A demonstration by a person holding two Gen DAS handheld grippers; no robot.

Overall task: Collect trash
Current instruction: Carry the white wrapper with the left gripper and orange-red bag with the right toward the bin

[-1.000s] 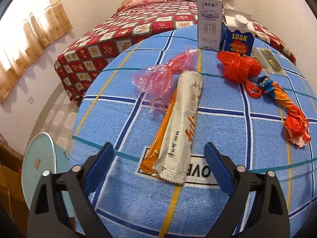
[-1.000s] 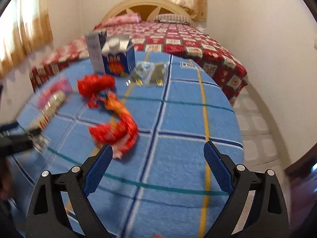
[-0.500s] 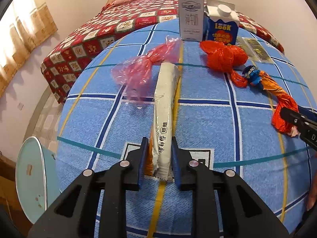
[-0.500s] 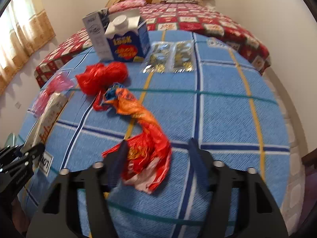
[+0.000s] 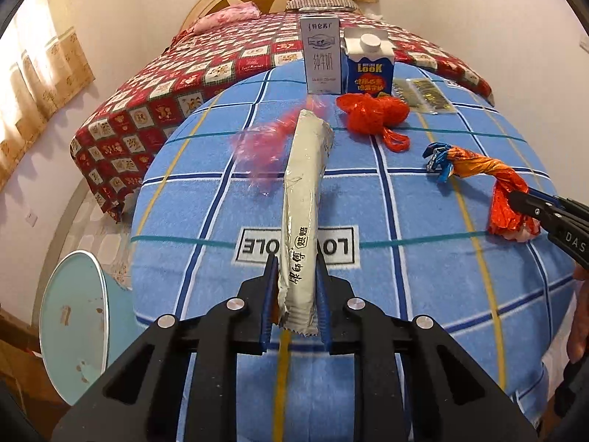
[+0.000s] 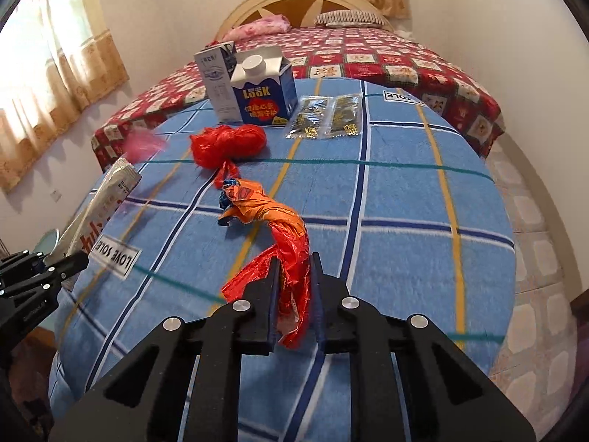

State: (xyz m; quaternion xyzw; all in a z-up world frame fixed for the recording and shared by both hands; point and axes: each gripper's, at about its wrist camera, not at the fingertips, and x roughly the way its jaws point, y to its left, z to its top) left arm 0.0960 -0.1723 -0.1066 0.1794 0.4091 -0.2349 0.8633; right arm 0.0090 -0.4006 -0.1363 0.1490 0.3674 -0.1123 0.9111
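My left gripper (image 5: 294,265) is shut on the near end of a long white snack wrapper (image 5: 305,191), which slants up off the blue checked tablecloth (image 5: 405,294). In the right wrist view that wrapper (image 6: 103,202) and the left gripper (image 6: 70,259) show at the left edge. My right gripper (image 6: 293,258) is closing, its pads pressing the red tail of a twisted orange-red wrapper (image 6: 283,221). A pink plastic bag (image 5: 265,143), a knotted red bag (image 5: 371,114), a white milk carton (image 5: 321,60) and a blue LOOK carton (image 5: 370,70) stay on the cloth.
Two clear sachets (image 6: 327,116) lie at the back right of the table. A light blue bin (image 5: 73,324) stands on the floor at the table's left. A bed with a red patterned cover (image 5: 184,84) is behind the table. Tiled floor lies to the right.
The left gripper closed on the white wrapper and lifted its near end off the cloth. The right gripper moved onto the orange-red wrapper and closed around its tail.
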